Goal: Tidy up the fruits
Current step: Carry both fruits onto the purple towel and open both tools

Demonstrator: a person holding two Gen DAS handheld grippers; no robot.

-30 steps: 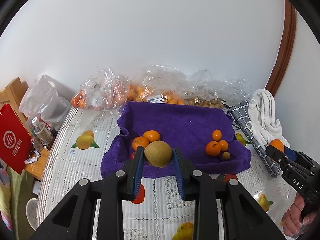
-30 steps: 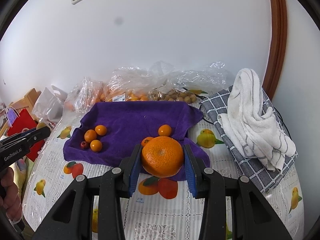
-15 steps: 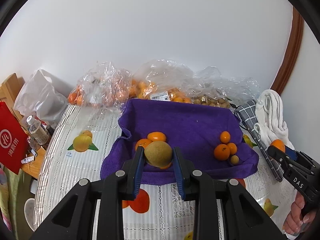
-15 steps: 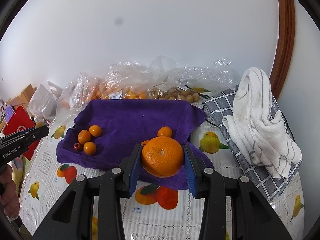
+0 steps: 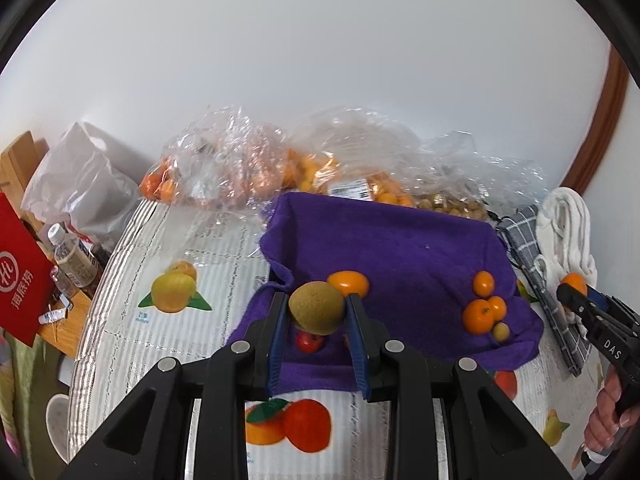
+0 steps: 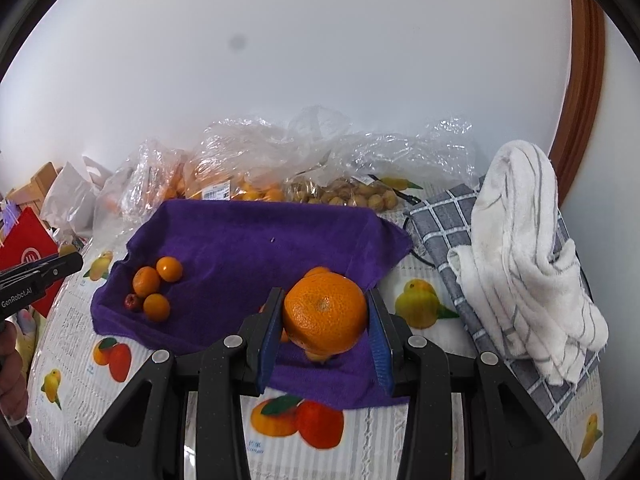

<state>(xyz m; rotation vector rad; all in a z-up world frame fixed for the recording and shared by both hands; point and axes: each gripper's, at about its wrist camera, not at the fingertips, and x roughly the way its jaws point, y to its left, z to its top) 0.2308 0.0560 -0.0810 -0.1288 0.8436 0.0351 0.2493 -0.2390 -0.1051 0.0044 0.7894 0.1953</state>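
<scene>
My left gripper (image 5: pixel 316 312) is shut on a brown kiwi (image 5: pixel 317 307), held over the near left part of the purple towel (image 5: pixel 396 240). Under it lie a small orange (image 5: pixel 348 283) and a small red fruit (image 5: pixel 309 341). My right gripper (image 6: pixel 325 316) is shut on a large orange (image 6: pixel 325 312) above the towel's (image 6: pixel 248 248) near right edge, with small fruit partly hidden beneath. Small oranges (image 6: pixel 154 284) and a red fruit (image 6: pixel 132 301) cluster at the towel's left. In the left wrist view the right gripper (image 5: pixel 576 296) shows at the far right, a hand (image 5: pixel 608 412) on its handle.
Clear plastic bags of oranges (image 5: pixel 240 168) and brown nuts (image 6: pixel 344 196) line the wall behind the towel. A white striped towel (image 6: pixel 524 248) lies on a grey checked cloth (image 6: pixel 436 224) at right. A red bag (image 5: pixel 20 280) and bottles (image 5: pixel 74 256) stand off the table's left edge.
Both grippers have moved forward and lower over the purple towel, still holding their fruit. The towel and the fruit on it look nearer in both views.
</scene>
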